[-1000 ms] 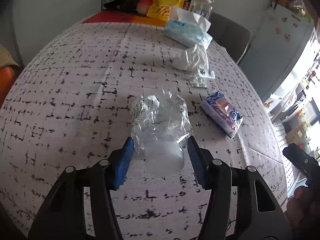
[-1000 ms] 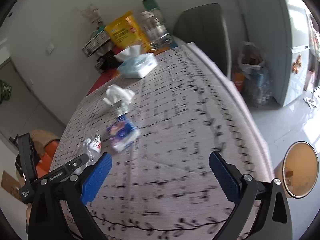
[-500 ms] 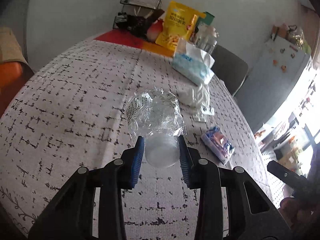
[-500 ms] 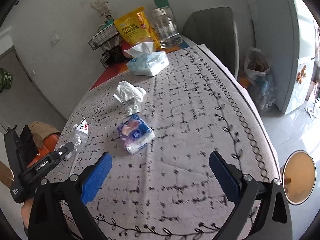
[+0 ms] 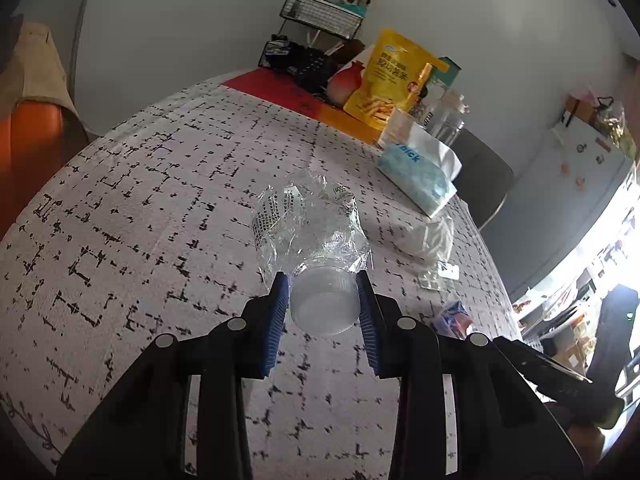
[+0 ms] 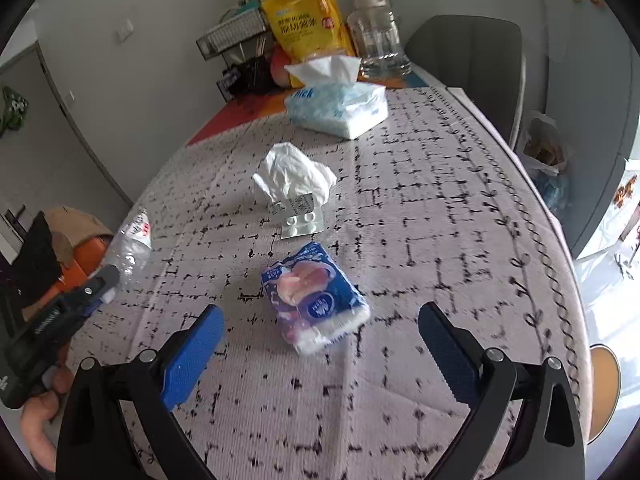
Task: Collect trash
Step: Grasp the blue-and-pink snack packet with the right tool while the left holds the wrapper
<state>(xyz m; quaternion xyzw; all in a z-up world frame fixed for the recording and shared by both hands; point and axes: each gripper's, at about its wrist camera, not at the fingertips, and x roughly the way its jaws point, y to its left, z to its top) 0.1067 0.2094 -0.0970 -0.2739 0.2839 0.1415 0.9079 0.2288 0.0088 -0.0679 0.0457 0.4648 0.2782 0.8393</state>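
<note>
The left gripper [image 5: 323, 290] jaws clamp the crushed bottle [image 5: 310, 226] above the table [image 5: 140, 208], while the right gripper [image 6: 320, 334] jaws stand released around the blue packet [image 6: 314, 298].

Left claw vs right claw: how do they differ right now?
The left claw is shut on the crushed plastic bottle, clamping its cap end; the right claw stands wide open and empty. The left claw carries its bottle clear of the table; the right claw hangs over the blue snack packet, which lies on the cloth untouched. Both have blue pads on black arms.
</note>
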